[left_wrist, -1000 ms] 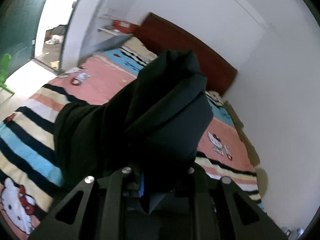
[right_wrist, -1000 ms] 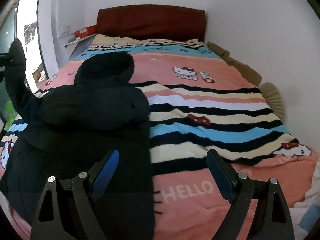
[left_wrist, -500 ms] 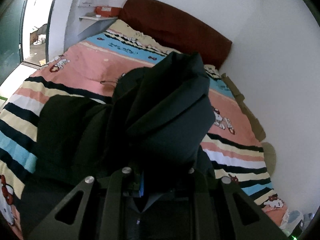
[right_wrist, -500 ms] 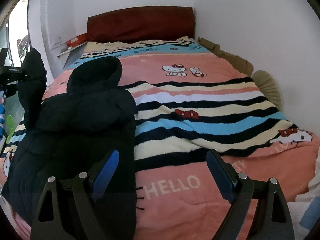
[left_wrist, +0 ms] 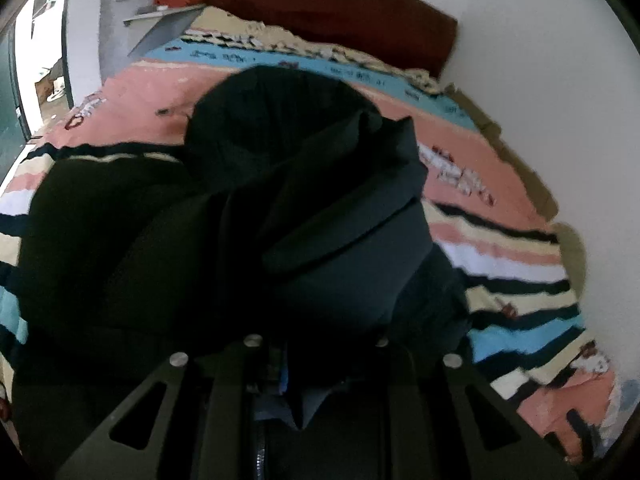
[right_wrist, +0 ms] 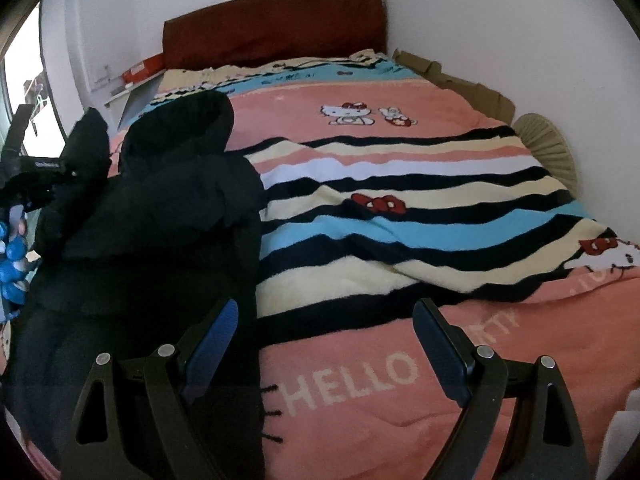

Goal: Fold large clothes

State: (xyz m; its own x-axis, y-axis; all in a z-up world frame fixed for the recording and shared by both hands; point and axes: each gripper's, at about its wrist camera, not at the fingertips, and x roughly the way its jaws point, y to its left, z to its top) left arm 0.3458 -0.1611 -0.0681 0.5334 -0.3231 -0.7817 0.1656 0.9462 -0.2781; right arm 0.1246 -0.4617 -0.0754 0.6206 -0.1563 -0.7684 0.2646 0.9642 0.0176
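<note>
A large black hooded jacket [right_wrist: 160, 216] lies on the left half of the bed, hood [right_wrist: 180, 128] toward the headboard. My left gripper [left_wrist: 316, 364] is shut on the jacket's sleeve [left_wrist: 352, 232], which bunches up in front of its camera and hides the fingertips. In the right wrist view the left gripper [right_wrist: 44, 176] holds that sleeve [right_wrist: 88, 148] raised at the jacket's left side. My right gripper [right_wrist: 326, 336] is open and empty, low over the blanket by the jacket's right edge, near the foot of the bed.
A striped Hello Kitty blanket [right_wrist: 400, 208] covers the bed. A dark red headboard [right_wrist: 276, 32] stands at the far end. White wall runs along the right, with cardboard [right_wrist: 472, 84] wedged there. A shelf with a red box [right_wrist: 142, 70] is at the far left.
My left gripper has carried the sleeve rightward and inward over the jacket's body. My right gripper has shifted slightly and stayed open.
</note>
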